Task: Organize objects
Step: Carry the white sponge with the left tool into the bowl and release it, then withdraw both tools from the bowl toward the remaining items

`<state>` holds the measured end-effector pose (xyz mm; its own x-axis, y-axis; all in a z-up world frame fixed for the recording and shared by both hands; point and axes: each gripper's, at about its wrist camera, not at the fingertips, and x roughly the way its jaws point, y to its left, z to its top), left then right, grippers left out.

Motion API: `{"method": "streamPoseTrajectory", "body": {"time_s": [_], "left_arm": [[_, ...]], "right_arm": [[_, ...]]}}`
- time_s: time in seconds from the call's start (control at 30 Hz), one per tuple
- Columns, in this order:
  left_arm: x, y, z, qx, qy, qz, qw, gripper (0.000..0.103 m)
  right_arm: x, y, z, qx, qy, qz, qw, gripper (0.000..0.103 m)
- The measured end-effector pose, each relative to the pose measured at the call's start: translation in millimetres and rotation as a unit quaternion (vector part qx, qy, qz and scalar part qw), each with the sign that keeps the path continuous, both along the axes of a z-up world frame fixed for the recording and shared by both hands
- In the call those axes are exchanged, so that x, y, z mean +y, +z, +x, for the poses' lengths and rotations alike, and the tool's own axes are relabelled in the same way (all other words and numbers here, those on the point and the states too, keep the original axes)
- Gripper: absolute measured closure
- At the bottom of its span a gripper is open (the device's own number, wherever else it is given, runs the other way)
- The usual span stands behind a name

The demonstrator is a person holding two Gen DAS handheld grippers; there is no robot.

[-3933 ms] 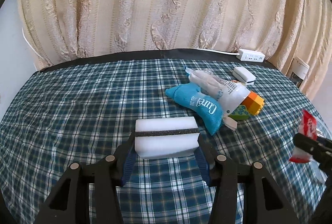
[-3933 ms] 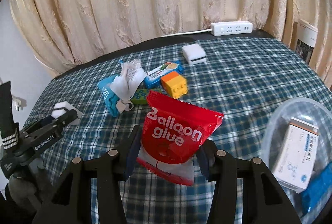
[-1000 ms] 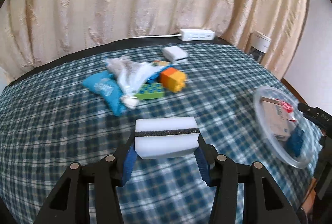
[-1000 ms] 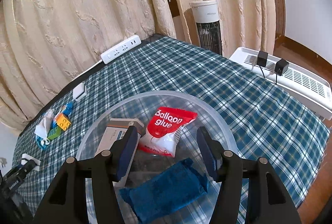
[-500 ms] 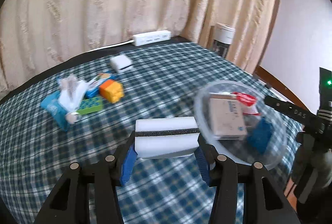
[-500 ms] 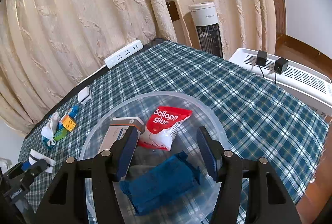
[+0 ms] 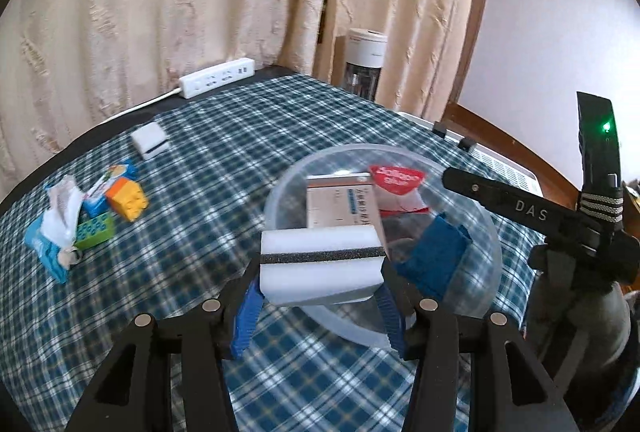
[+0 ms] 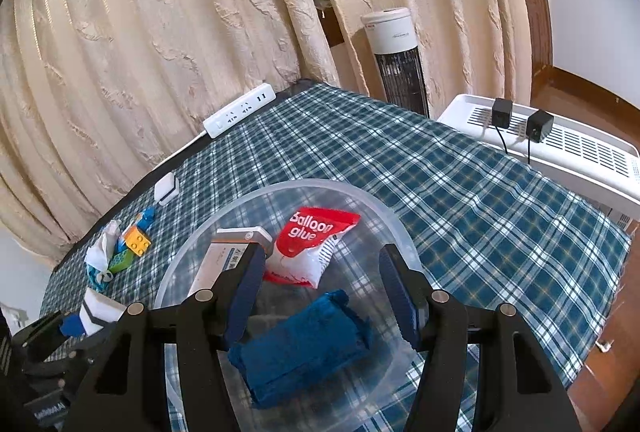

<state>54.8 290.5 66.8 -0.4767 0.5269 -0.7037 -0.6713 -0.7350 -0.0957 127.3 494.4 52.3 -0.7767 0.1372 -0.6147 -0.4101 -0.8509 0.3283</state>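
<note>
Cream curtains [image 8: 160, 32] behind blue plaid tabletop [image 8: 480, 192]. Left tongs [image 7: 320, 296] clenched on white sponge block with black stripe [image 7: 320, 256], held at near rim of clear round plastic bowl [image 7: 486, 232]. Right tongs [image 8: 320, 292] released, empty, above bowl holding red glue packet [image 8: 308, 244], white box [image 8: 224, 260], blue cloth [image 8: 300, 348].

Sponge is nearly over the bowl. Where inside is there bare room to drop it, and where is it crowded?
Inside the clear bowl, the bare floor lies on the right, between the Balloon glue packet, the blue cloth and the right wall. The left is crowded by the white box. The left gripper holds the sponge.
</note>
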Motion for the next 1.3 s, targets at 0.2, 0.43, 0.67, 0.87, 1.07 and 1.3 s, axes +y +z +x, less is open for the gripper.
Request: {"method": "streamPoseTrajectory", "body": {"time_s": [0.2, 0.43, 0.67, 0.87, 1.07, 1.3], "left_arm": [[18.7, 0.4, 3.6, -0.002, -0.022, 0.001, 0.9998, 0.047], [34.1, -7.1, 7.2, -0.012, -0.046, 0.002, 0.9989, 0.023], [30.2, -9.1, 8.5, -0.009, -0.044, 0.004, 0.9990, 0.009], [12.7, -9.3, 2.2, -0.017, -0.018, 0.011, 0.9996, 0.007], [-3.1, -10.2, -0.6, -0.013, 0.001, 0.009, 0.9999, 0.007], [-12.4, -18.6, -6.3, -0.016, 0.022, -0.002, 0.9996, 0.007]], "right_arm": [[6.9, -1.5, 3.9, 0.003, -0.003, -0.006, 1.000, 0.042], [12.6, -2.9, 5.4, 0.005, -0.006, -0.010, 1.000, 0.042], [15.8, -5.8, 6.8, 0.004, -0.007, -0.015, 1.000, 0.042], [15.7, -7.0, 6.6, 0.003, -0.005, -0.016, 1.000, 0.042], [13.2, -6.7, 7.3, 0.004, -0.006, -0.015, 1.000, 0.042], [0.0, -4.5, 5.9, 0.008, -0.001, -0.004, 1.000, 0.042]]}}
